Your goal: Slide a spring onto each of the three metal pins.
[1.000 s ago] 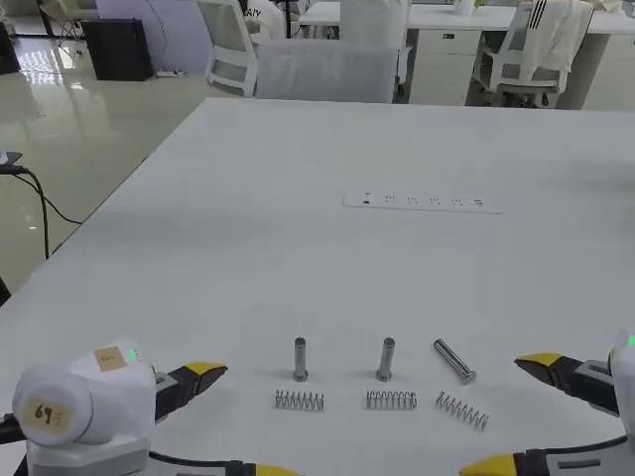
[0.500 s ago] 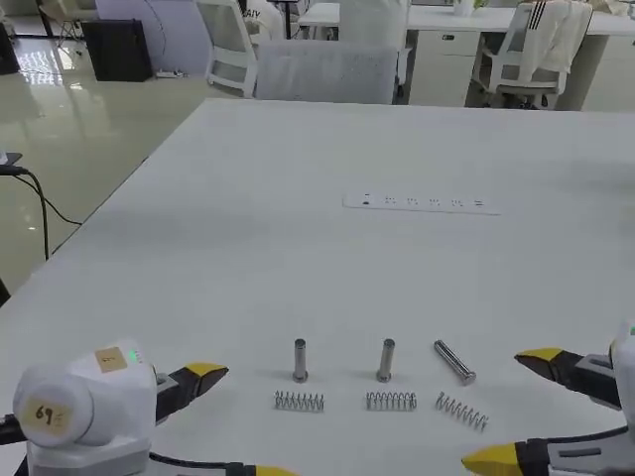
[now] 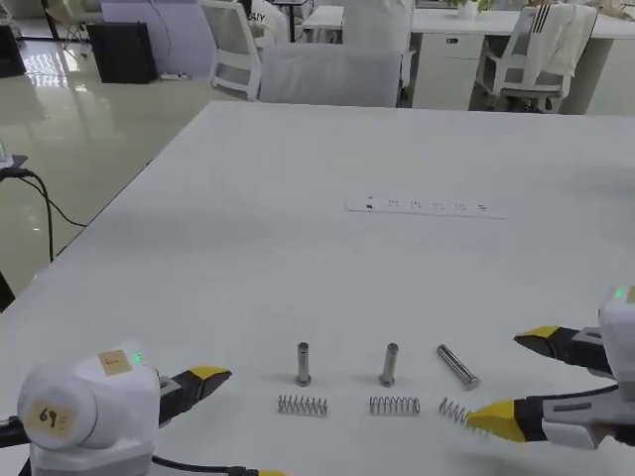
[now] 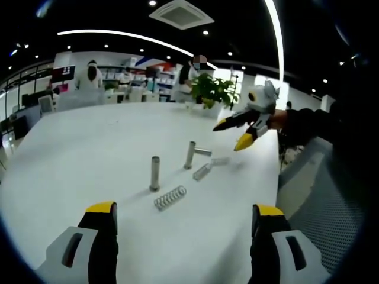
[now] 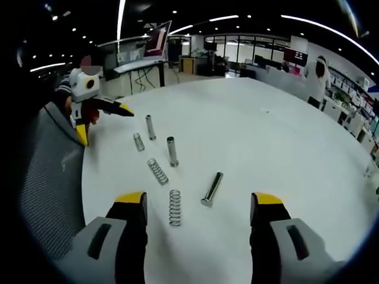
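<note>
Two metal pins (image 3: 303, 363) (image 3: 389, 364) stand upright on the white table (image 3: 327, 258); a third pin (image 3: 457, 366) lies flat to their right. Three springs lie in a row in front of them: the left spring (image 3: 302, 405), the middle spring (image 3: 394, 405) and the right spring (image 3: 451, 410). My right gripper (image 3: 511, 379) is open, and its near yellow fingertip (image 3: 491, 418) overlaps that spring's right end. In the right gripper view the spring (image 5: 174, 207) and the lying pin (image 5: 211, 189) sit just ahead of the open jaws. My left gripper (image 3: 233, 424) is open at the table's near left, left of the left spring (image 4: 170, 197).
A flush socket strip (image 3: 425, 206) sits in the table's middle, beyond the pins. Office chairs (image 3: 322, 69) and desks stand past the far edge. A black cable (image 3: 45, 213) hangs off the left side.
My right gripper has moved left toward the right spring, its near fingertip now over the spring's end. The left gripper, pins and springs have stayed in place.
</note>
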`<state>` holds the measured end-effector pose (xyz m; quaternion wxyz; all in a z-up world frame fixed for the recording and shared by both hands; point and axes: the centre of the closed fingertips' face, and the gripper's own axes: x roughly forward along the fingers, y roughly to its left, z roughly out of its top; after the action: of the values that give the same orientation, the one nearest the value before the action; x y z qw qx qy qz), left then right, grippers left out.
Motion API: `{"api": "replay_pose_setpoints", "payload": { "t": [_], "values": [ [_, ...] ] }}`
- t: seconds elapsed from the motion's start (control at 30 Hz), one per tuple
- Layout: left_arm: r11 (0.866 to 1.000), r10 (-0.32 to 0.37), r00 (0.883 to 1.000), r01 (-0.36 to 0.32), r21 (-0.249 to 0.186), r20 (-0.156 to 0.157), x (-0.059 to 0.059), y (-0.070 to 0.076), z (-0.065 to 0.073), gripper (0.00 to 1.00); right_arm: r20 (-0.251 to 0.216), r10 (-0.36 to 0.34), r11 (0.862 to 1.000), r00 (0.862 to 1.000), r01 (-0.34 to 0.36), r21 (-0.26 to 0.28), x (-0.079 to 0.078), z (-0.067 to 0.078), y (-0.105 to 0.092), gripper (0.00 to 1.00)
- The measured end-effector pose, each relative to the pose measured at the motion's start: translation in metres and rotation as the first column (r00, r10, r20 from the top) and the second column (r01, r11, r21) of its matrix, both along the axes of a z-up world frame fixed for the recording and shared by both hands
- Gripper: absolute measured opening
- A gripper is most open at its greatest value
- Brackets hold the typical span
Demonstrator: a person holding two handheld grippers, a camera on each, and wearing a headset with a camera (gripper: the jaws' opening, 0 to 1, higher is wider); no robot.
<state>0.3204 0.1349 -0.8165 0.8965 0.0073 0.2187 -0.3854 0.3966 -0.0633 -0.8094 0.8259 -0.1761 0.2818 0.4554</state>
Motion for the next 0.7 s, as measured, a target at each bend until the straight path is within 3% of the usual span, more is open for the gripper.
{"api": "replay_pose_setpoints", "payload": {
  "t": [0.43,0.7],
  "values": [
    [1.0,0.003,1.0,-0.003,-0.001,0.004,-0.001,0.001,0.002,0.9,-0.042,-0.027,0.994,0.999,0.022,-0.103,0.031,-0.008,0.014,0.41],
    [1.0,0.001,1.0,-0.001,-0.004,0.006,-0.001,0.001,0.002,0.89,-0.099,-0.113,0.986,0.989,0.1,-0.13,0.042,-0.017,0.021,0.25]
  ]
}}
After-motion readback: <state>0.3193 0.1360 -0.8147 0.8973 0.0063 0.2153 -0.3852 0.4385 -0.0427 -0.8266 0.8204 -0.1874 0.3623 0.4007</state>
